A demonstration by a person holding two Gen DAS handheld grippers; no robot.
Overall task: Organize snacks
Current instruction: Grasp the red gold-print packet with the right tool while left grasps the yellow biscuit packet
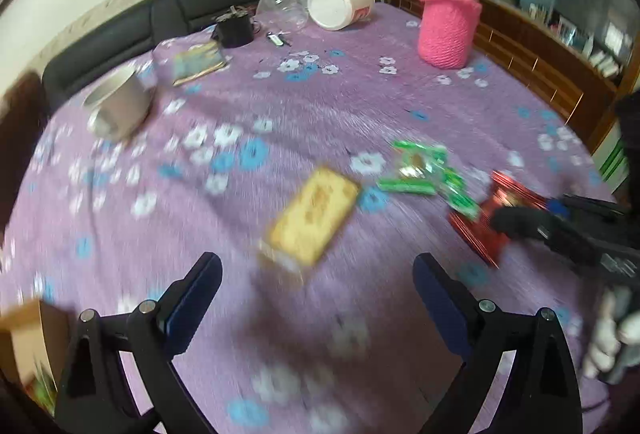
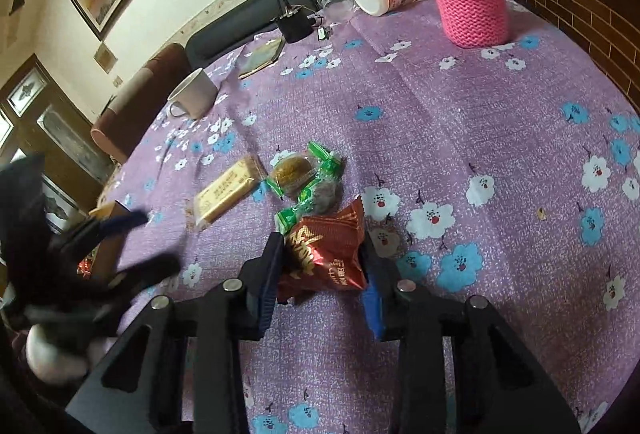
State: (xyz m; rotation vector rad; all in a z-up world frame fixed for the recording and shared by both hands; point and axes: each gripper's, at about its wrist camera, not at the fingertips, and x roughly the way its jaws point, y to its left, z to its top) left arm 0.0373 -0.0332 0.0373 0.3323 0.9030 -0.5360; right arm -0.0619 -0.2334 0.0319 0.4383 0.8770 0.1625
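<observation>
A yellow biscuit bar [image 1: 314,216] lies on the purple flowered tablecloth just ahead of my open, empty left gripper [image 1: 316,270]; it also shows in the right wrist view [image 2: 228,190]. Two green-wrapped cakes [image 2: 308,178] lie beside it, also visible in the left wrist view [image 1: 428,174]. My right gripper [image 2: 320,258] is shut on a red snack packet [image 2: 326,254], seen from the left wrist view as a red packet [image 1: 492,222]. A cardboard box [image 2: 106,234] stands at the table's left edge, beside my blurred left gripper [image 2: 136,242].
A pink knitted jar [image 1: 448,22], a white tub lying on its side [image 1: 340,4], a glass pot [image 1: 282,6], a black cup [image 1: 236,28], a flat booklet [image 1: 198,62] and a metal mug [image 1: 118,104] stand along the far side. A dark sofa runs behind the table.
</observation>
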